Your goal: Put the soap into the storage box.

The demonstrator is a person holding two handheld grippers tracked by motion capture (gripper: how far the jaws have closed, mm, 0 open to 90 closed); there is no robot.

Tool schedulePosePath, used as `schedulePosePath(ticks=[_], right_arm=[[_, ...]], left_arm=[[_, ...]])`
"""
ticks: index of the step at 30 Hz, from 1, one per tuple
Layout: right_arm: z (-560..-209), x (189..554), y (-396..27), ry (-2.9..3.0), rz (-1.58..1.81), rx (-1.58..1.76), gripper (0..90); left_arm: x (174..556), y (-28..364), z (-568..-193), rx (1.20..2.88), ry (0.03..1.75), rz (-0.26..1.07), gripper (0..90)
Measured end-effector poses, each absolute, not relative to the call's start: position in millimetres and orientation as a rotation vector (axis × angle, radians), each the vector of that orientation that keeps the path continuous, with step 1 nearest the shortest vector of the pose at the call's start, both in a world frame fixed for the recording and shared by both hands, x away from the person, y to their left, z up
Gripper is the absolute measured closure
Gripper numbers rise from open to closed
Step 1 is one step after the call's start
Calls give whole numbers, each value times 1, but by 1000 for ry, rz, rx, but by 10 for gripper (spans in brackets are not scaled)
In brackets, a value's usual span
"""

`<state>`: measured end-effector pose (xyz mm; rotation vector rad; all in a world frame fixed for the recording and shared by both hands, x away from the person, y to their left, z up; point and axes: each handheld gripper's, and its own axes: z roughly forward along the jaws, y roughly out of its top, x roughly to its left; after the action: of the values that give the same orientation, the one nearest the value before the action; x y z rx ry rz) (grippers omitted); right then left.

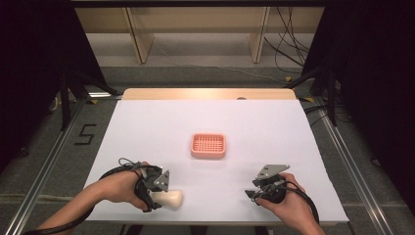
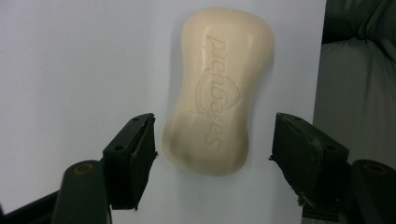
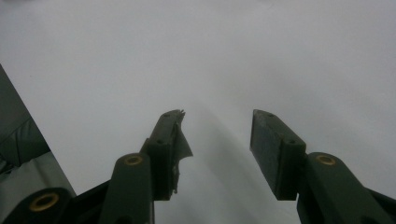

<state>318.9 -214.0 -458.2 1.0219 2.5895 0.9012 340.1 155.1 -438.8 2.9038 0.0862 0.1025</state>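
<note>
Black fingers (image 2: 135, 154) of the left gripper (image 2: 212, 154) stand released astride the near end of the cream soap bar (image 2: 217, 88), touching neither side. Bar lies flat on the white tabletop (image 1: 147, 127) near its front edge. Right gripper (image 3: 215, 140): spread, nothing between. Risk: off-centre closure could squirt the slick, rounded bar sideways.

One bar of cream soap (image 2: 217, 91) lies on the desk (image 1: 274, 132), of which there is one, covered white. One pink slotted soap dish (image 1: 208, 146) sits near the middle. Two tongs are present: the left tongs (image 1: 166, 188) and the right tongs (image 1: 250, 192), each carried by one hand, so two hands.
</note>
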Motion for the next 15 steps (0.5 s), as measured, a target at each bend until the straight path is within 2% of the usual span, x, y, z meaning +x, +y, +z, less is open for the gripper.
schedulePosePath(ticks=[15], right_arm=[[-457,318,-214,2615,888,1026,538]], left_arm=[[349,137,-449,2975,4,56,361]])
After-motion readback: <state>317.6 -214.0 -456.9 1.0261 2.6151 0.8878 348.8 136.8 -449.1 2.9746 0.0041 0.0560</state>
